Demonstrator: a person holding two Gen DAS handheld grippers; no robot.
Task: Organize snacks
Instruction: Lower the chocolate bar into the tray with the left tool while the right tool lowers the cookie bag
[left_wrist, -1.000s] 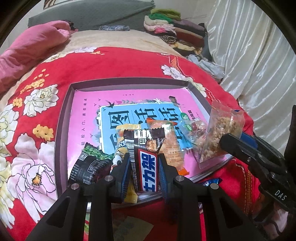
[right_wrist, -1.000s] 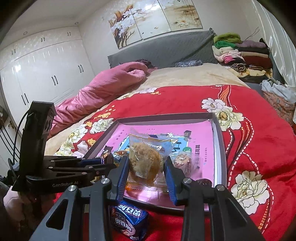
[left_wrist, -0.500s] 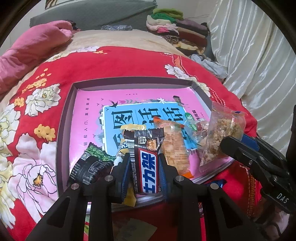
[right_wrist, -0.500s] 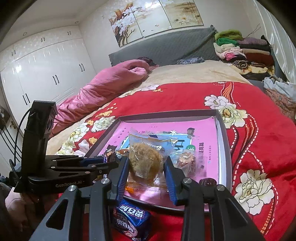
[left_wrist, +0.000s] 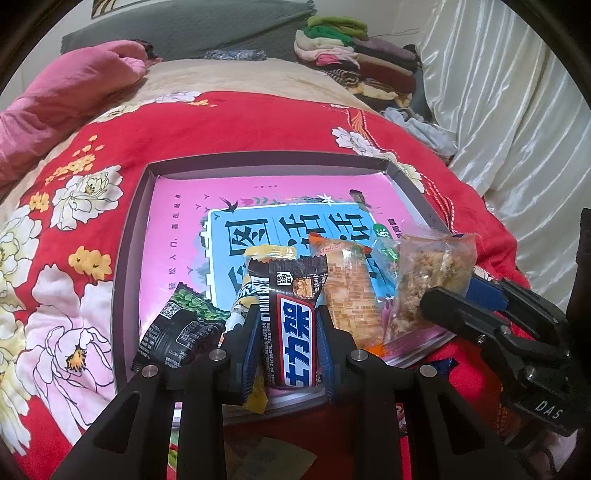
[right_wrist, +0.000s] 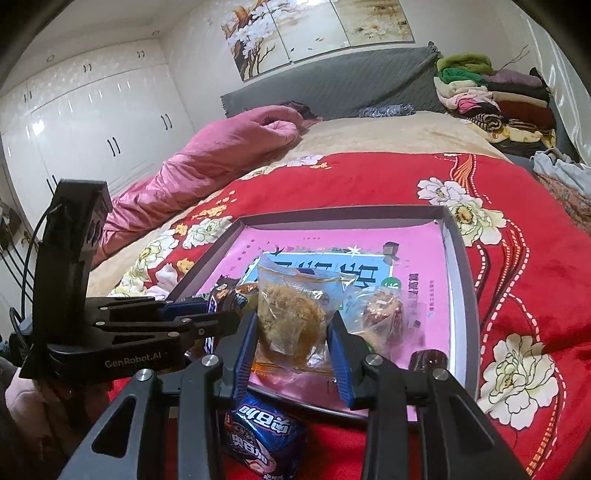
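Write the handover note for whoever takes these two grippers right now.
Left gripper: shut on the Snickers bar, held over the tray's near edge.
Right gripper: shut on a clear bag of floss cake, same edge.
In the tray: black-green packet, orange wafer pack, another clear pastry bag.
Left: place both held snacks; the blue Oreo pack lies on the red blanket outside.

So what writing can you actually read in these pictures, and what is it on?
"士力架": chocolate bar clamped in the left gripper.
"86g": same bar, top end.
"GenRobot.AI": left gripper's body, right wrist view.
"DAS": right gripper's body, left wrist view.
"奥日加", seen upside down: blue packet in front of the tray.
Tray liner: large characters upside down and partly covered; small print blurred.
Black packet: print too small.
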